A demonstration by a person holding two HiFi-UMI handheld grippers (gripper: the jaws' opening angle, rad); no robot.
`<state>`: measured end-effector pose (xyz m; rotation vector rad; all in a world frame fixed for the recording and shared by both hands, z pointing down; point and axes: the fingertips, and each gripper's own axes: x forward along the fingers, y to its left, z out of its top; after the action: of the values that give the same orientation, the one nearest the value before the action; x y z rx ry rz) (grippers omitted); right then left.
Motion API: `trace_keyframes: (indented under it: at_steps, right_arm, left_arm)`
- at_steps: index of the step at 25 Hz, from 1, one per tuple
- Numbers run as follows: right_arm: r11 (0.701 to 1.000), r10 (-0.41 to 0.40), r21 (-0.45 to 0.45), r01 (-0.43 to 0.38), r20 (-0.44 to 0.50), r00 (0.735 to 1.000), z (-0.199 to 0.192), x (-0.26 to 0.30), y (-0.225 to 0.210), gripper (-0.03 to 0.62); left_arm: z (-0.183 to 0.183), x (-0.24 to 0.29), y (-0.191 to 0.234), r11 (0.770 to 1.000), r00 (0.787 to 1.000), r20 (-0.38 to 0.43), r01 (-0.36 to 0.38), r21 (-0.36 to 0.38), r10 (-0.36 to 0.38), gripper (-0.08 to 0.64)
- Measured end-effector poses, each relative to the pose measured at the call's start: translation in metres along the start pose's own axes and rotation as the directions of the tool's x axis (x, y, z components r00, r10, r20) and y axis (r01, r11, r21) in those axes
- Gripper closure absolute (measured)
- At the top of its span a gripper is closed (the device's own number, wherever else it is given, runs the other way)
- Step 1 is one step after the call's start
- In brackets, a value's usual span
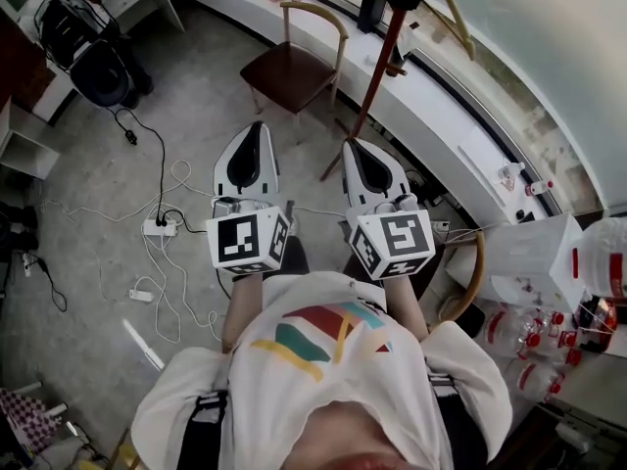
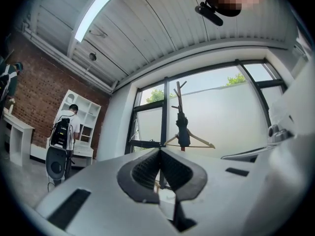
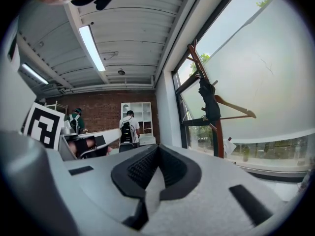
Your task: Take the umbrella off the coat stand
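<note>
Both tools are held out in front of the person, and each is pressed together with nothing pinched. In the head view the left tool [image 1: 257,130] is seen left of the middle and the right tool [image 1: 353,150] right of it. The coat stand [image 1: 377,76] is seen as a red-brown pole that runs from beside the right tool's tip toward the top of the frame, so the right tool is judged to be the nearer one. The umbrella [image 3: 210,102] is folded and dark. It is hung on the stand with its long side up and down along the pole. In the right gripper view it is found in the upper right, well apart from the tool and higher than its tips. A wooden hanger [image 3: 236,106] is hung just beside it.
</note>
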<state>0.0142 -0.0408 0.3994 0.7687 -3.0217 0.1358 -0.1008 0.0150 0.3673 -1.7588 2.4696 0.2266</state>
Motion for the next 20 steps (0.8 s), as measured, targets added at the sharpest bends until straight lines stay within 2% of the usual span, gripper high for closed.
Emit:
trace_keyframes:
  at_steps: [6, 11, 14, 20]
  right_arm:
    - [0.999, -0.038, -0.013, 0.039, 0.046, 0.998, 0.035, 0.087, -0.02, 0.595]
    - [0.995, -0.074, -0.049, 0.081, 0.14, 0.987, 0.085, 0.151, -0.026, 0.594]
    - [0.996, -0.075, -0.03, 0.08, 0.16, 0.984, 0.101, 0.177, -0.023, 0.595]
    - [0.994, -0.097, -0.036, 0.104, 0.168, 0.981, 0.118, 0.21, -0.027, 0.594]
  left_arm:
    - [0.008, 0.08, 0.039, 0.997, 0.997, 0.005, 0.077, 0.02, -0.077, 0.554]
    - [0.032, 0.144, 0.069, 0.985, 0.985, 0.036, 0.169, 0.032, -0.17, 0.552]
    - [0.038, 0.172, 0.081, 0.973, 0.973, 0.022, 0.23, 0.013, -0.231, 0.552]
    - [0.049, 0.214, 0.087, 0.963, 0.964, 0.011, 0.265, -0.044, -0.265, 0.553]
